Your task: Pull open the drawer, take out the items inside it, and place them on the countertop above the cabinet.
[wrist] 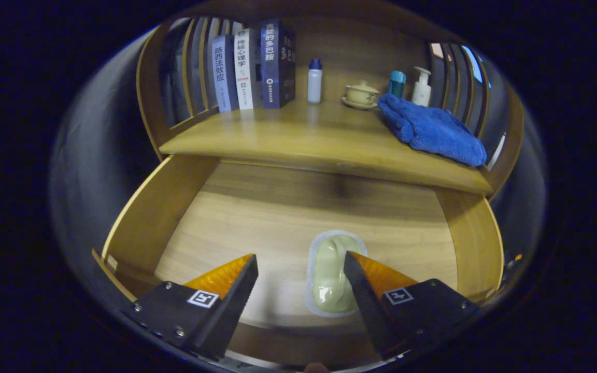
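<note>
Gripper view: hand-held gripper tilts down into the open drawer, fingers spread, pale packet near the drawer's front edge, beside one finger

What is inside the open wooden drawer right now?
One item: a pale green sealed pouch lies flat on the floor of the open wooden drawer, by the right finger of the open gripper. The drawer's back, under the wooden countertop, and its front corners beneath the fingers are hidden.
</note>
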`<action>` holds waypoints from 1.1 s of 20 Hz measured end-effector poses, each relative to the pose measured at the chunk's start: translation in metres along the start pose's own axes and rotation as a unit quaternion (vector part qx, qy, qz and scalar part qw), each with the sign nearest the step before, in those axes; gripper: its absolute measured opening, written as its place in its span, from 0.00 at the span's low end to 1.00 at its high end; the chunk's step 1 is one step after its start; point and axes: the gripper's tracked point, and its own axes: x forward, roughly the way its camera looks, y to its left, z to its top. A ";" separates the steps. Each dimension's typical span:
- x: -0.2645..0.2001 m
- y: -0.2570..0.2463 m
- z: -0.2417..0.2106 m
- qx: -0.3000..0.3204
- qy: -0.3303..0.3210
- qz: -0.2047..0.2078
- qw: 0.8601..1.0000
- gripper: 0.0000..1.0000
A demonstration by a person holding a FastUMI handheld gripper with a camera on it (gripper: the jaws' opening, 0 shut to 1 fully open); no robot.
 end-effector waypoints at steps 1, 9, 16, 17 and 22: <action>0.002 0.000 0.000 0.000 0.008 0.000 1.000 1.00; 0.016 -0.006 0.016 0.018 0.022 0.000 1.000 1.00; 0.017 -0.008 0.016 0.030 0.056 0.003 0.998 1.00; 0.018 -0.008 0.020 0.041 0.059 0.004 0.997 1.00; 0.020 -0.023 0.022 0.067 0.086 -0.016 0.994 0.83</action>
